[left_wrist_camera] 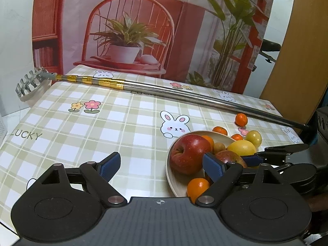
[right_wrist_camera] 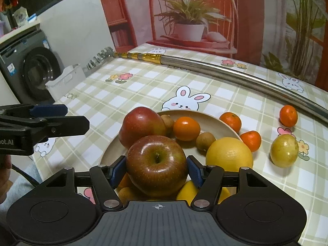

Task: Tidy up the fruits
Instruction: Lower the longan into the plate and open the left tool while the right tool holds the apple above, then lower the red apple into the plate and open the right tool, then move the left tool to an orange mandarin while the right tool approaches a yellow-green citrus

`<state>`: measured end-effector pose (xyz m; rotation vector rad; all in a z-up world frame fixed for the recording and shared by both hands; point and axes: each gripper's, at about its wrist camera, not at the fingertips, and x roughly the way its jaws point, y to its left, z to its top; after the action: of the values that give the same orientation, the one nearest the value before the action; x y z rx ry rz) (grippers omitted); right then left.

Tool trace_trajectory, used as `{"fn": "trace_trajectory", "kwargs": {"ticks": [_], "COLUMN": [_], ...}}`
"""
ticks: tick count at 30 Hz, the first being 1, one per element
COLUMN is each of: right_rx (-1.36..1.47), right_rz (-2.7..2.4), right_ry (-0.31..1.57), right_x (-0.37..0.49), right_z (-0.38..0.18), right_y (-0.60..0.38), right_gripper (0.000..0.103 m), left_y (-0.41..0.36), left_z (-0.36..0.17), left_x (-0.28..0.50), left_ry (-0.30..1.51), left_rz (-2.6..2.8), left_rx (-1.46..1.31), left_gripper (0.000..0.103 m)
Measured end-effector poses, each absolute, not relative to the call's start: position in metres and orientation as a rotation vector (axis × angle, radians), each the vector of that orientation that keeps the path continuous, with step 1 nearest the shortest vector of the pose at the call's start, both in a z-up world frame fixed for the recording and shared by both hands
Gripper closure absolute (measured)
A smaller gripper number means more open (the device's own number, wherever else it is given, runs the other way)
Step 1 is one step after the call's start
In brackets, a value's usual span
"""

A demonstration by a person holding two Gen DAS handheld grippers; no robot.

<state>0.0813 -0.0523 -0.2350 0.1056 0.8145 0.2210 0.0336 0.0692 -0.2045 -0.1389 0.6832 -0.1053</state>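
In the right wrist view my right gripper (right_wrist_camera: 156, 171) is shut on a red-green apple (right_wrist_camera: 156, 164), its blue pads pressing both sides. The apple sits over the near part of a beige bowl (right_wrist_camera: 205, 115), above a yellow fruit and a longan. The bowl also holds a second red apple (right_wrist_camera: 141, 129), a mandarin (right_wrist_camera: 186, 128) and longans (right_wrist_camera: 205, 141). A big yellow citrus (right_wrist_camera: 229, 153) lies at its right rim. My left gripper (left_wrist_camera: 162, 164) stands open over bare tablecloth, left of the bowl (left_wrist_camera: 174, 176), with nothing between its fingers.
Three mandarins (right_wrist_camera: 251, 140) and a yellow-green fruit (right_wrist_camera: 284, 150) lie on the checked cloth right of the bowl. A telescopic metal pole (left_wrist_camera: 184, 96) with a rake head crosses the far side of the table. A washing machine (right_wrist_camera: 30, 71) and a white bin (right_wrist_camera: 65, 78) stand beyond the left edge.
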Motion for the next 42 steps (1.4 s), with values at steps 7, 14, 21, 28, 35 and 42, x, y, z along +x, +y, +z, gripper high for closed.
{"fn": "trace_trajectory", "kwargs": {"ticks": [7, 14, 21, 28, 35, 42], "right_rx": [0.103, 0.081, 0.087, 0.171, 0.199, 0.14], "right_rz": [0.209, 0.19, 0.188, 0.161, -0.001, -0.142], "right_ry": [0.823, 0.831, 0.829, 0.7, 0.604, 0.544], "right_x": [0.086, 0.088, 0.089, 0.07, 0.054, 0.046], "right_z": [-0.236, -0.237, -0.236, -0.215, -0.19, -0.173], "right_y": [-0.052, -0.048, -0.05, -0.073, -0.122, -0.159], "right_gripper": [0.043, 0.043, 0.042, 0.034, 0.034, 0.018], "left_y": [0.068, 0.068, 0.065, 0.067, 0.067, 0.05], "left_z": [-0.207, -0.208, -0.21, -0.204, -0.189, -0.174], "left_x": [0.033, 0.034, 0.034, 0.038, 0.049, 0.063], "left_ry": [0.694, 0.714, 0.72, 0.701, 0.658, 0.628], "left_rz": [-0.101, -0.103, -0.103, -0.108, -0.126, -0.158], "left_rx": [-0.13, -0.143, -0.135, -0.128, -0.136, -0.049], "left_gripper": [0.014, 0.013, 0.013, 0.013, 0.013, 0.013]}}
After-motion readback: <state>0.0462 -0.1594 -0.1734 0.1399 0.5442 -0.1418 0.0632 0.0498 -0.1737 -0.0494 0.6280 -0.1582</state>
